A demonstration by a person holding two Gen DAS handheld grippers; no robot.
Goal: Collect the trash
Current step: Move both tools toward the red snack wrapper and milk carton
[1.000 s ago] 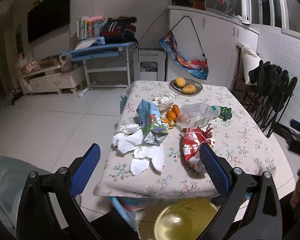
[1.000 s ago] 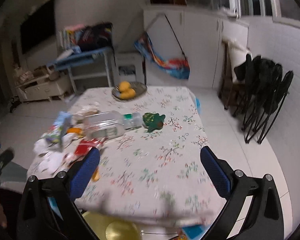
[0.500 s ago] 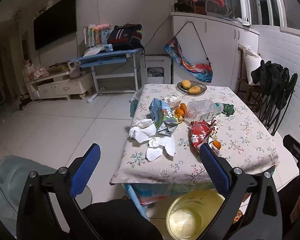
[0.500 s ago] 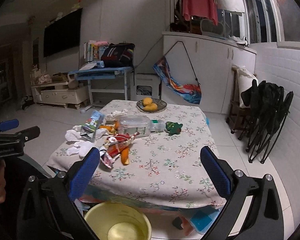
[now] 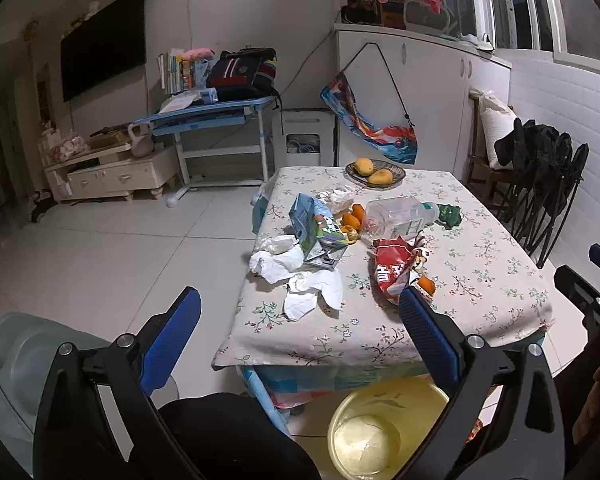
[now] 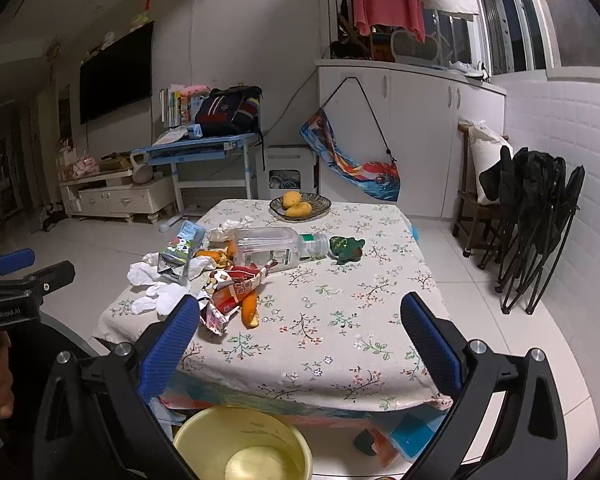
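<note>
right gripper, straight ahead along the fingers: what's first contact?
Likely the bare tablecloth: the open right gripper points at its empty near-right part. The orange peel and red wrapper sit left. Depth uncertain.

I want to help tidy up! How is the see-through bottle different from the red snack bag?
The clear plastic bottle with a green cap keeps its rounded shape; the red foil snack bag is torn open and crumpled flat. The bottle is see-through; the bag is not. The bottle lies farther back; the bag sits nearer the table edge. Both lie on the floral tablecloth.
</note>
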